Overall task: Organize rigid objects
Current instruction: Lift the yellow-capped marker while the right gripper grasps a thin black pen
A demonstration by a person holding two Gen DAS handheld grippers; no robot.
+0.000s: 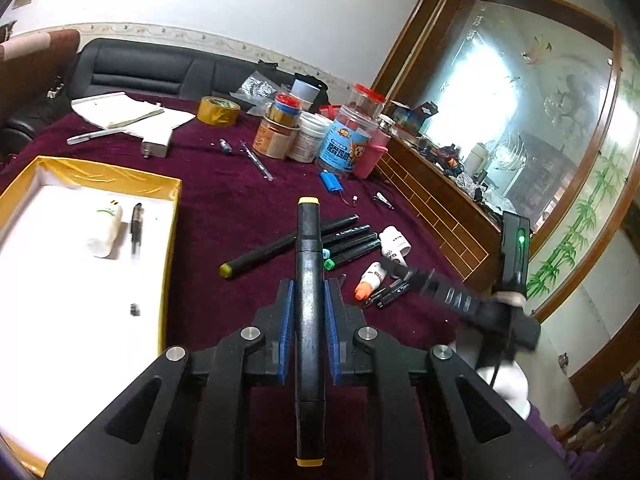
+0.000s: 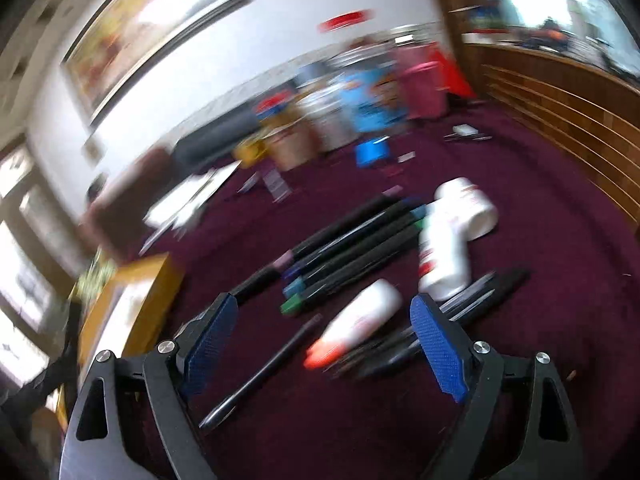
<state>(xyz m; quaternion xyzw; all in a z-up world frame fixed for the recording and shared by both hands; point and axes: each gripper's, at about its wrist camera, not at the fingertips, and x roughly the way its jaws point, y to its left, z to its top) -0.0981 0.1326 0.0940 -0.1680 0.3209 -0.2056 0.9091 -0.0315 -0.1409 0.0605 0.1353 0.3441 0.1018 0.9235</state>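
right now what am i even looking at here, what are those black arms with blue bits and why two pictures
Those are two handheld grippers, one in each of a person's hands; no robot is involved. Each carries a wide-angle camera looking forward along its two blue-padded fingers, so you get one picture per gripper.

The left gripper is shut on a black marker with yellow ends, held above a dark red tablecloth. To its left sits a gold-edged box already holding a black pen and a small white bottle.

The right gripper's picture is blurred. The right gripper is open, above a white tube with an orange cap, beside a row of black markers. Jars and tape stand further back.
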